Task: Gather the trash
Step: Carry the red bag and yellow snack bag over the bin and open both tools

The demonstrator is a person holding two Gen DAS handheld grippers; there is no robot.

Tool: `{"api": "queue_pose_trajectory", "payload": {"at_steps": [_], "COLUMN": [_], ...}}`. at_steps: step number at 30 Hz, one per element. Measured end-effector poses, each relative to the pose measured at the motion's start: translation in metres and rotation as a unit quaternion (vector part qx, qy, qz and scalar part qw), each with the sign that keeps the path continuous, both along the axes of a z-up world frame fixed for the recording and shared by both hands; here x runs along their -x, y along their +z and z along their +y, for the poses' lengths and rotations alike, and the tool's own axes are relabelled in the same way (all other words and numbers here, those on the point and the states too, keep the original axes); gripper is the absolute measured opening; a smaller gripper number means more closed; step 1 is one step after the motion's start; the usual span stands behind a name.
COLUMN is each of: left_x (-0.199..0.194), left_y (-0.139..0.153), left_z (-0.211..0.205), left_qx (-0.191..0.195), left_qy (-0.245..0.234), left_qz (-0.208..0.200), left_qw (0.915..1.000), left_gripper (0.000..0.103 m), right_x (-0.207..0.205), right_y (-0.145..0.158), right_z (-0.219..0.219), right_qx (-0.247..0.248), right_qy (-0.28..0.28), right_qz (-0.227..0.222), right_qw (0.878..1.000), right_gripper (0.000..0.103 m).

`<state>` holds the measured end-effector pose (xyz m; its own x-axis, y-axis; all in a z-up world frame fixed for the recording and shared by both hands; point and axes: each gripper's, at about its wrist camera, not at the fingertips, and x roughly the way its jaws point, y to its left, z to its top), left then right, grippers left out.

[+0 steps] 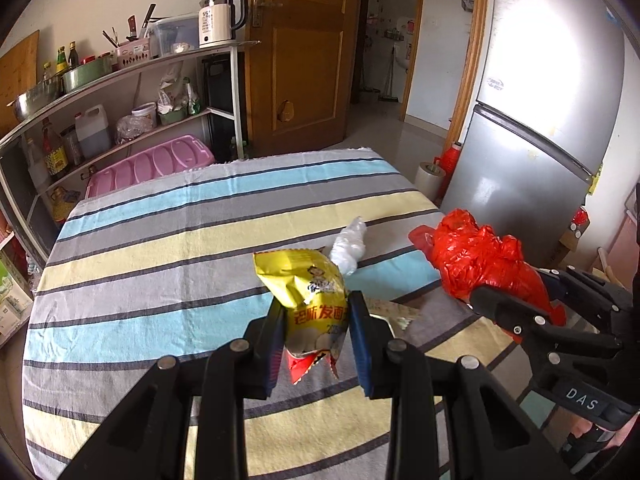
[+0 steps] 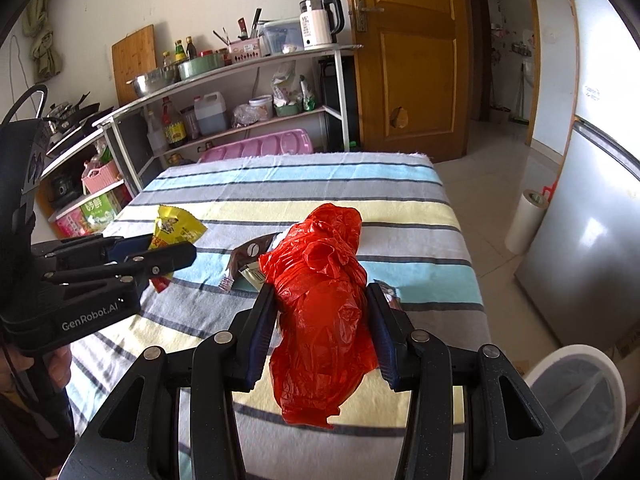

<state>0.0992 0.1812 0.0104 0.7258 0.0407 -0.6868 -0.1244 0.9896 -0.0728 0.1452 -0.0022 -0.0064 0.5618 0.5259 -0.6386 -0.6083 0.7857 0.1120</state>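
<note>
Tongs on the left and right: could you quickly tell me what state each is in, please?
Left tongs: closed on the yellow snack wrapper.
Right tongs: closed on the crumpled red plastic bag.

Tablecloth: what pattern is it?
Tablecloth: blue, grey and pale yellow stripes; clearest in left wrist view.

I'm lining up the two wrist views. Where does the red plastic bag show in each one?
Left wrist view: red plastic bag at right of centre, clamped in the right hand-held gripper.
Right wrist view: red plastic bag at bottom centre, between that gripper's own fingers.
Shared landmark: the white electric kettle on the top shelf.
</note>
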Motion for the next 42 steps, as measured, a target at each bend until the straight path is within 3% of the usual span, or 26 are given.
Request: {"api": "queue_pose_trajectory", "payload": {"at_steps": [12, 23, 34, 42], "left_x": [0.003, -0.014, -0.034, -0.042], "left_y": [0.013, 0.011, -0.012, -0.032], "left_z": [-0.084, -0.183, -0.258, -0.283], "left_qx": [0.003, 0.010, 0.019, 0.019], "left_qy": [-0.079, -0.180, -0.251, -0.263], "left_qz": [-0.016, -0.010, 0.027, 0.055], "left_qw": [0.9967, 0.9835, 0.9674, 0.9631], "left_gripper": [0.032, 0.032, 0.032, 0.032], "right_x": [0.025, 0.036, 0.041, 0.026], "right_y": [0.021, 0.020, -0.005, -0.036], "right_z": [-0.079, -0.174, -0.253, -0.273], "right_qx": [-0.015, -0.003, 0.013, 0.037], "right_qy": [-0.078, -0.176, -0.250, -0.276], "right_qz": [-0.026, -0.021, 0.018, 0.058], "right_qw": [0.997, 0.984, 0.968, 0.959], "right_gripper": [0.046, 0.046, 0.046, 0.046]}}
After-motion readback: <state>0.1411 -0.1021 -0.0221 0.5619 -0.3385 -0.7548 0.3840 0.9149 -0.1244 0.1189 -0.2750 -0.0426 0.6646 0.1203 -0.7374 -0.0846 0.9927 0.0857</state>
